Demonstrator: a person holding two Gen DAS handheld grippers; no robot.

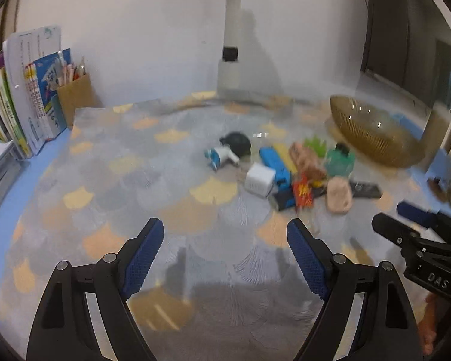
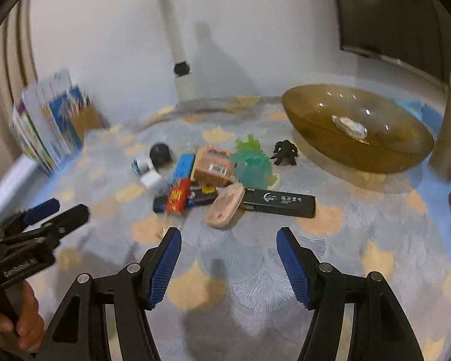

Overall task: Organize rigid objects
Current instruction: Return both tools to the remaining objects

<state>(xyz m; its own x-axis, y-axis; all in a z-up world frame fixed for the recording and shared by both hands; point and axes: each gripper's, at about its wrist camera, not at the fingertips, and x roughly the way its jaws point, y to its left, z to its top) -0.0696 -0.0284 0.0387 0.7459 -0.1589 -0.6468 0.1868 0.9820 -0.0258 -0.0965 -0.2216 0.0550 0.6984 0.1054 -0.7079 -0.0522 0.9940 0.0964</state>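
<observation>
Amber glass bowl (image 2: 357, 129) sits ahead and to the right of the right gripper (image 2: 228, 237), on the patterned tablecloth (image 2: 255, 270), and holds one small pale, shiny object (image 2: 350, 126) too blurred to name. Far off to the left of the left gripper (image 1: 225, 228), a brown cardboard pen box (image 1: 75, 96) stands beside a row of upright books (image 1: 24, 102), with pens sticking out of it.

Both grippers hang above bare cloth with jaws apart and nothing between the blue pads; the left pair stands wider than the right.

Straight ahead of the right jaws lies the pile of rigid objects (image 2: 213, 177): a black stick with white print (image 2: 281, 203), a pink oval case (image 2: 225, 206) touching its end, a tan box with a barcode (image 2: 215, 167), a blue bar (image 2: 182, 165), a red and yellow packet (image 2: 177, 198), a white cube (image 2: 151, 180), a green translucent piece (image 2: 251, 165) and a black figure (image 2: 284, 152) nearest the bowl.
</observation>
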